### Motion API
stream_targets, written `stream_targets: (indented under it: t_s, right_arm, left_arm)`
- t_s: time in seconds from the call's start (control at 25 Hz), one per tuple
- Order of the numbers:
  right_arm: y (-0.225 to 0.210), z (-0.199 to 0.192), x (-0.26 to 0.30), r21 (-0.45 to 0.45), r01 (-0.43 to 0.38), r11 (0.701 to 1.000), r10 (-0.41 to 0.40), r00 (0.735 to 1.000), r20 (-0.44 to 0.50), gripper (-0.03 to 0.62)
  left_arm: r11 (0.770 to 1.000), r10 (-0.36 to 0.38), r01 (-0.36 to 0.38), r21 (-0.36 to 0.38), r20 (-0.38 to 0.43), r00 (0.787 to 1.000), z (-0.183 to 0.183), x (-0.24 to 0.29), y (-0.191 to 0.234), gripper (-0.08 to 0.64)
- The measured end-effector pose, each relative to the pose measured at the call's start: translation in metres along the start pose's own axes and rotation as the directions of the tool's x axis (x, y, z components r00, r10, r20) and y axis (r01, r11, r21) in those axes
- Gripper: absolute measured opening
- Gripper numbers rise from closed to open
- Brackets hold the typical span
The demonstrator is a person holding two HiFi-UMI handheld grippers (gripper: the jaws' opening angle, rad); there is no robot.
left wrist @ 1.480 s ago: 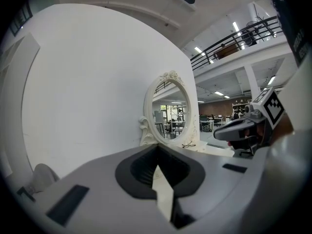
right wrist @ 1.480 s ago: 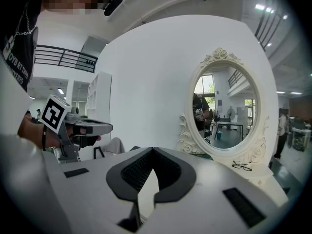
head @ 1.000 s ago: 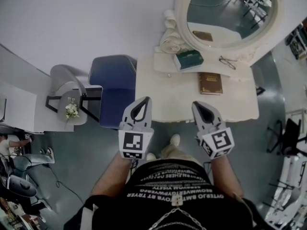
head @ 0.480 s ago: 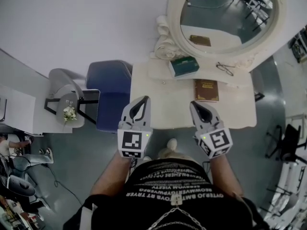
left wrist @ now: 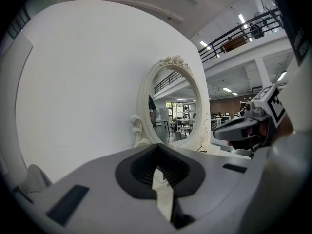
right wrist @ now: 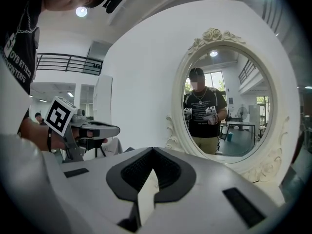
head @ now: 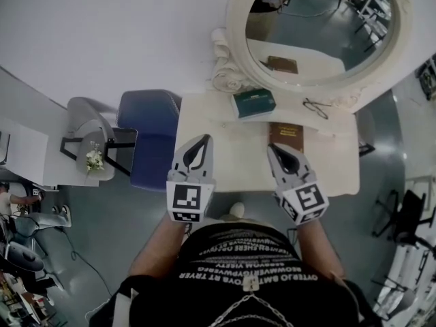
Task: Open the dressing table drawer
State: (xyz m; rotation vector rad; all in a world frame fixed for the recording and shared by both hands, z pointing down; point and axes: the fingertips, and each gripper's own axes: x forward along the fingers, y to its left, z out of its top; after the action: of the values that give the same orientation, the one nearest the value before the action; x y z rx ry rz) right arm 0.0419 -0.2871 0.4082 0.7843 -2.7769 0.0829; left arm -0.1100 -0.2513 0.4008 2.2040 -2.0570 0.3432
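The white dressing table (head: 225, 157) stands against the wall under its oval mirror (head: 320, 26). Its drawer front is hidden from above. Both grippers hover side by side over the table's front part. My left gripper (head: 199, 144) is shut with nothing in it, and my right gripper (head: 277, 149) is shut and empty too. In the left gripper view the closed jaws (left wrist: 157, 147) point toward the mirror (left wrist: 175, 116), with the right gripper (left wrist: 239, 129) beside them. In the right gripper view the closed jaws (right wrist: 153, 151) face the mirror (right wrist: 219, 106), which reflects the person.
On the tabletop lie a green book (head: 253, 103), a brown book (head: 285, 133) and a pair of glasses (head: 315, 106). A blue chair (head: 151, 135) stands left of the table, beside a grey chair (head: 92, 148) holding flowers. Office chairs (head: 402, 216) stand at right.
The table and mirror have come closer in the head view. Both grippers, still shut, now reach over the tabletop instead of its front edge.
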Motion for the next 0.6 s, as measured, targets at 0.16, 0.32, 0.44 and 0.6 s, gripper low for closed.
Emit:
stream_targets:
  t_s: [0.16, 0.32, 0.44, 0.6]
  right_arm:
    - [-0.020, -0.002, -0.002, -0.001, -0.008, 1.000, 0.008, 1.000, 0.004, 0.002]
    - [-0.033, -0.005, -0.003, 0.003, -0.014, 1.000, 0.014, 1.000, 0.001, 0.002]
    - [-0.037, -0.006, -0.004, 0.009, -0.019, 1.000, 0.019, 1.000, 0.003, 0.002]
    - [-0.039, -0.015, -0.004, 0.020, -0.028, 0.999, 0.028, 1.000, -0.007, 0.002]
  left_arm:
    - [1.000, 0.008, -0.008, 0.009, 0.001, 1.000, 0.005, 0.014, -0.012, 0.003]
    - [1.000, 0.023, -0.023, 0.010, -0.001, 1.000, 0.007, 0.020, -0.018, 0.003]
    - [0.999, 0.031, -0.030, 0.012, -0.011, 0.999, 0.006, 0.021, -0.021, 0.003]
    - [0.999, 0.041, -0.041, 0.012, -0.029, 0.999, -0.001, 0.020, -0.021, 0.004]
